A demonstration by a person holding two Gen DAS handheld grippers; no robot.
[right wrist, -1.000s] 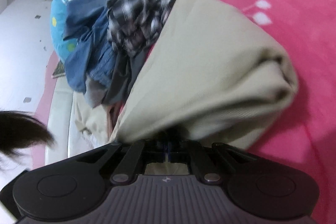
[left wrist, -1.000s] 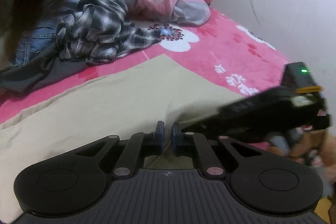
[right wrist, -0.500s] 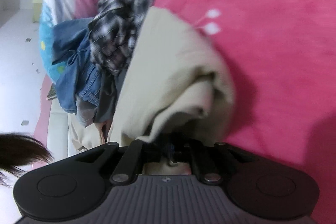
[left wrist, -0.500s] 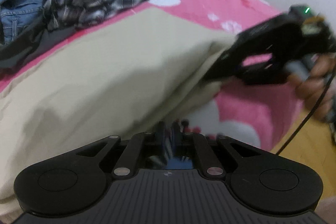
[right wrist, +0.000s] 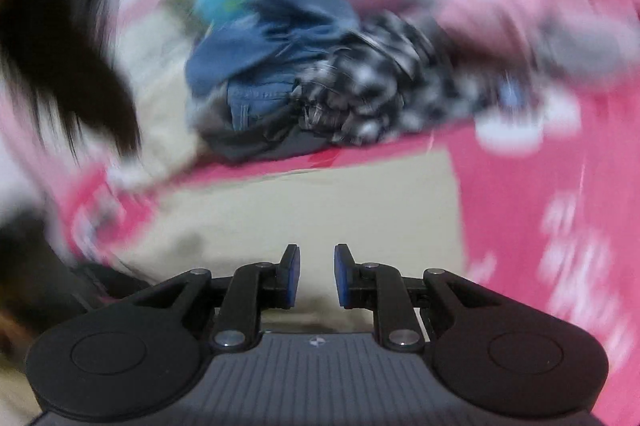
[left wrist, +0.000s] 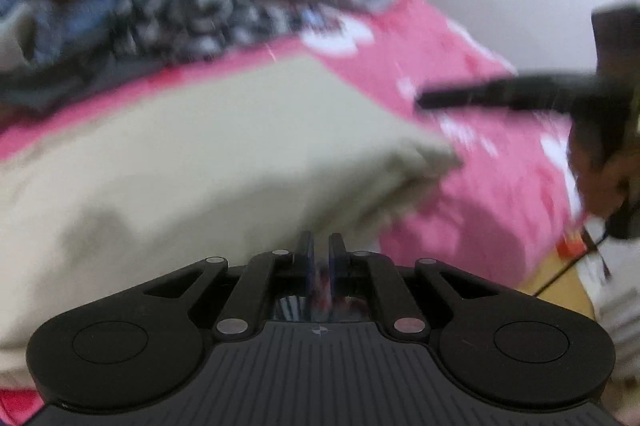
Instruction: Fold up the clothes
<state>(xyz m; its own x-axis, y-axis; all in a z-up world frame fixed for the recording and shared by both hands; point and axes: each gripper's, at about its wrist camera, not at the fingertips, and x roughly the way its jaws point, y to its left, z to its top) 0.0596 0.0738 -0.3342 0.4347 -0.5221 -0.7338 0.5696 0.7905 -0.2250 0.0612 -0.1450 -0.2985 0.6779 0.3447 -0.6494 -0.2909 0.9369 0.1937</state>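
On the pink flower-printed bedspread (left wrist: 492, 194), seen from the left wrist, one flat beige cloth garment (left wrist: 208, 154) spreads ahead and to the left of the left gripper (left wrist: 319, 246). Its long axis runs left to right, ending in a corner at the right. The left jaws stand nearly together at the near hem; whether they pinch cloth I cannot tell. The right gripper (left wrist: 424, 102) hovers apart, beyond that corner.

From the right wrist, the same beige garment (right wrist: 320, 210) lies directly under and ahead of the right gripper (right wrist: 316, 276), whose jaws are parted and hold nothing. Behind it lies one heap: a black-and-white checked shirt (right wrist: 384, 94), blue denim jeans (right wrist: 264, 66) and a dark grey garment (right wrist: 272, 142). The left gripper is nearer the hem.
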